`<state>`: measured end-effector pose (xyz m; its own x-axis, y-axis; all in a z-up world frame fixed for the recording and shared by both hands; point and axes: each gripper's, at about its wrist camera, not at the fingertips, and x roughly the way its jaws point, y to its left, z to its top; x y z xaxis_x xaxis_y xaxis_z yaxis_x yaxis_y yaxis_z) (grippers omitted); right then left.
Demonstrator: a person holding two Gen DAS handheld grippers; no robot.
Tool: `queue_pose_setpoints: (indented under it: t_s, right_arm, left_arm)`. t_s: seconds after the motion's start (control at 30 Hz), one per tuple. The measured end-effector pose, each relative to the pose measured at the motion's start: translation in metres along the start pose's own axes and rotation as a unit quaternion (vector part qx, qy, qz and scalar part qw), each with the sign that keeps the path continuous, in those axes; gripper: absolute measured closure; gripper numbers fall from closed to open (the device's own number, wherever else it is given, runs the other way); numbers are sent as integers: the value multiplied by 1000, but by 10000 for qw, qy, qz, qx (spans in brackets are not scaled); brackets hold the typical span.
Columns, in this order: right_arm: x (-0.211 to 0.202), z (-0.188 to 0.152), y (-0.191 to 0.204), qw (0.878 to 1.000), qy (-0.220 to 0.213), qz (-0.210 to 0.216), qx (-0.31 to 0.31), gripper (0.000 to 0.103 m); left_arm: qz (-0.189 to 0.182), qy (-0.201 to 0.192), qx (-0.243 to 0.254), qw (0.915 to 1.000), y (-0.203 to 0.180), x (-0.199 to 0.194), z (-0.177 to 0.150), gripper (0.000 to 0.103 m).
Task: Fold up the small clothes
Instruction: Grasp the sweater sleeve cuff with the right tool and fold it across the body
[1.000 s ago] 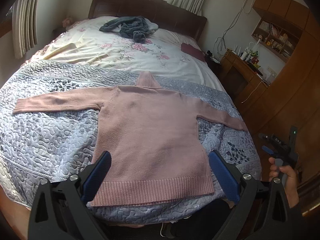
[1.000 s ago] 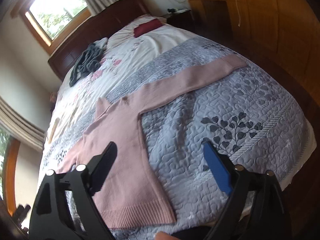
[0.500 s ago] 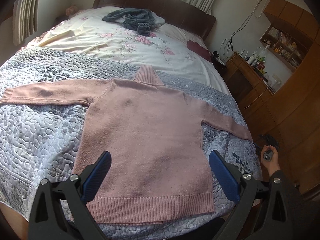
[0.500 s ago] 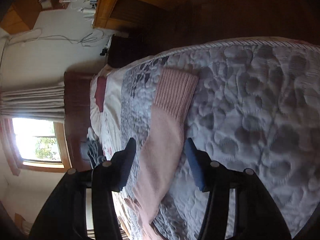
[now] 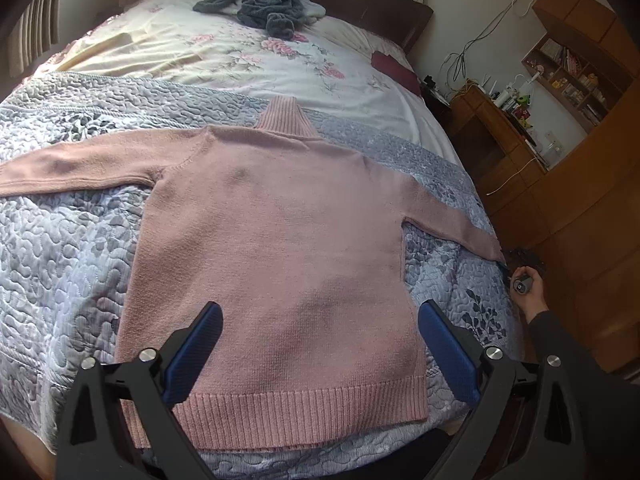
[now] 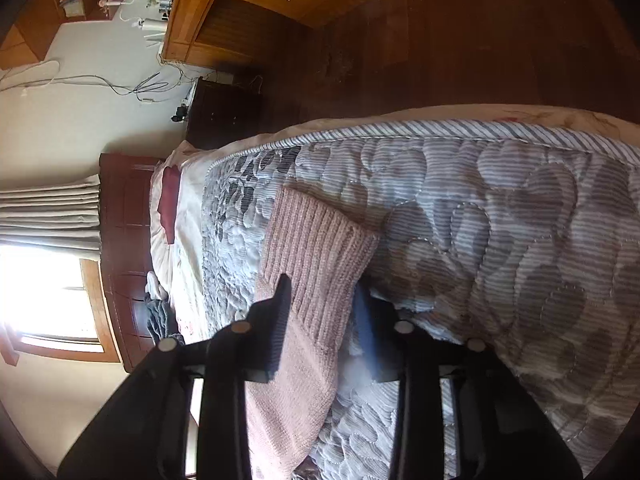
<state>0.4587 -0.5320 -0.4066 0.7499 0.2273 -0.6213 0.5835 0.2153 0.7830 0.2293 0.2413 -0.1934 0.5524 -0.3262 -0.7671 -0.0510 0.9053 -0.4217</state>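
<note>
A pink turtleneck sweater [image 5: 280, 240] lies flat on the quilted bedspread [image 5: 60, 260] with both sleeves spread out. My left gripper [image 5: 320, 344] hovers open above the ribbed hem, with its blue fingers wide apart and holding nothing. At the right edge of the bed a hand [image 5: 530, 296] holds the other gripper at the end of the right sleeve. In the right wrist view, my right gripper [image 6: 322, 312] has its fingers drawn in on the ribbed sleeve cuff [image 6: 316, 240]. The cuff stands slightly raised off the quilt [image 6: 500, 240].
A heap of grey clothes [image 5: 264, 4] and a dark red item [image 5: 394, 68] lie near the headboard on the floral sheet. A wooden desk [image 5: 500, 128] with cables and shelves stands to the right of the bed. Dark wooden floor [image 6: 440, 40] borders the bed edge.
The right gripper swung to the end of the right sleeve, and its fingers narrowed around the cuff. The left gripper moved forward over the sweater's hem and stayed open.
</note>
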Motion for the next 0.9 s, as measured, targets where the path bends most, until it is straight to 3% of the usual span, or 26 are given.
queue_pose_setpoints:
  t_s: [0.03, 0.13, 0.23, 0.4, 0.63, 0.9]
  right_arm:
    - [0, -1, 1, 10000, 18, -19, -72, 89]
    - [-4, -6, 13, 9995, -70, -13, -302, 93]
    - [-13, -21, 50, 9951, -183, -16, -973, 94]
    - [-26, -82, 143, 9716, -132, 205, -2356, 95]
    - [-21, -219, 248, 9181, 163, 448, -3935, 95]
    - [23, -396, 284, 8300, 653, 258, -5533, 95]
  left_arm:
    - [-91, 32, -61, 9999, 3, 1, 0, 4]
    - [-131, 34, -246, 9996, 13, 4, 2, 4]
    - [-92, 7, -470, 9989, 25, 8, 5, 4]
    - [-406, 71, -733, 9965, 44, 16, 15, 4]
    - [-797, -229, -818, 9932, 51, 19, 46, 4]
    - [-1142, -185, -519, 9919, 46, 40, 85, 4]
